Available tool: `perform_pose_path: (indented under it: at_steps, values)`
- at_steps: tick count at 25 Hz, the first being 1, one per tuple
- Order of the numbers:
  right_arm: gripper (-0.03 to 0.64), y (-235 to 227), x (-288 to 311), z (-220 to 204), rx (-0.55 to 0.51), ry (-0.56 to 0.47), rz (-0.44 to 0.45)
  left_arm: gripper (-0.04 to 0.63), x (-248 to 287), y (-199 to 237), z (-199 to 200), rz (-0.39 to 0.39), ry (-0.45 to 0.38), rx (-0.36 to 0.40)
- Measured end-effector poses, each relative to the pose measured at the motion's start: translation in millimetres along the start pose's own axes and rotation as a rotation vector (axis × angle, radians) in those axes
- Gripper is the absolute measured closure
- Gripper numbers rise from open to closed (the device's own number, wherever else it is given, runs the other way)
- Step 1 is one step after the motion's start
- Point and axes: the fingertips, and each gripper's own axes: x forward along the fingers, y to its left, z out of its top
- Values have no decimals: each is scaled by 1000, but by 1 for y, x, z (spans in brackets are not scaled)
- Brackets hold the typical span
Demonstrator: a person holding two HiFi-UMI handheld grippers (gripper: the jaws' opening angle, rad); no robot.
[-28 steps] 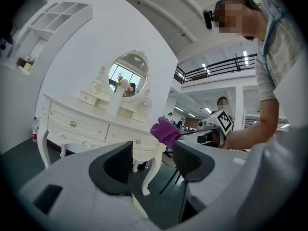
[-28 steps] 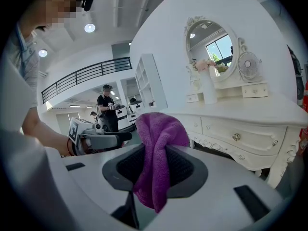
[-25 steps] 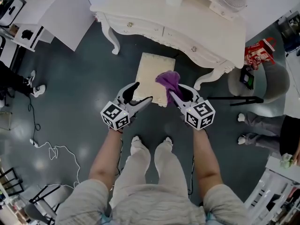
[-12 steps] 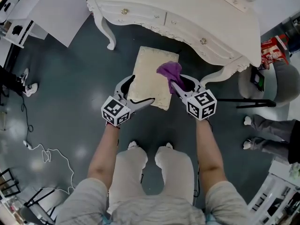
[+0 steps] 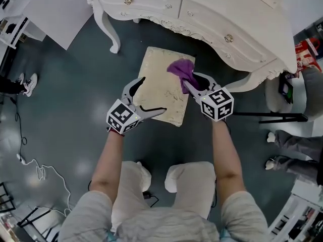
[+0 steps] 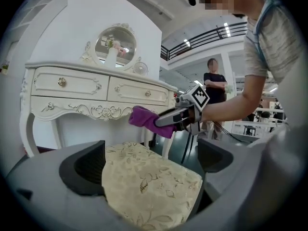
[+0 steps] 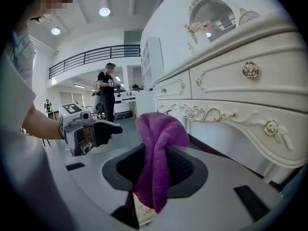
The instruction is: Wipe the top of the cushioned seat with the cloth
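The cushioned seat (image 5: 160, 87) is a cream floral pad standing just in front of the dressing table. A purple cloth (image 5: 180, 69) hangs bunched over its far right part, with my right gripper (image 5: 187, 83) shut on it. In the right gripper view the cloth (image 7: 156, 153) drapes down between the jaws. My left gripper (image 5: 152, 95) hovers over the seat's near left part. Its jaws are opening wide and hold nothing. In the left gripper view the seat (image 6: 149, 186) lies below and between the jaws, and the right gripper (image 6: 179, 117) holds the cloth (image 6: 143, 119) above its far side.
A white ornate dressing table (image 5: 212, 19) stands behind the seat, with curved legs (image 5: 112, 42) on either side. A grey round stool (image 5: 298, 92) and a black stand (image 5: 267, 116) are at the right, where a bystander's feet (image 5: 275, 150) show. A white cable (image 5: 30, 165) lies on the floor at the left.
Both grippers have moved forward over the seat. The left gripper's jaws have spread wider. The cloth stays in the right gripper.
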Motion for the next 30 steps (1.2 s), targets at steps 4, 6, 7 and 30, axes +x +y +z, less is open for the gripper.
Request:
perform_pose_path:
  at_steps: [4, 6, 7, 30]
  values:
    - [502, -14, 17, -12, -48, -14, -9, 5, 9, 10, -19, -12, 10, 18]
    - [502, -20, 24, -18, -72, -24, -14, 5, 12, 9, -31, -30, 23, 17]
    - [502, -22, 27, -21, -83, -29, -16, 5, 13, 8, -37, -39, 29, 20]
    - [502, -93, 74, -46, -422, 154, -185, 5, -10, 13, -112, -2, 83, 65]
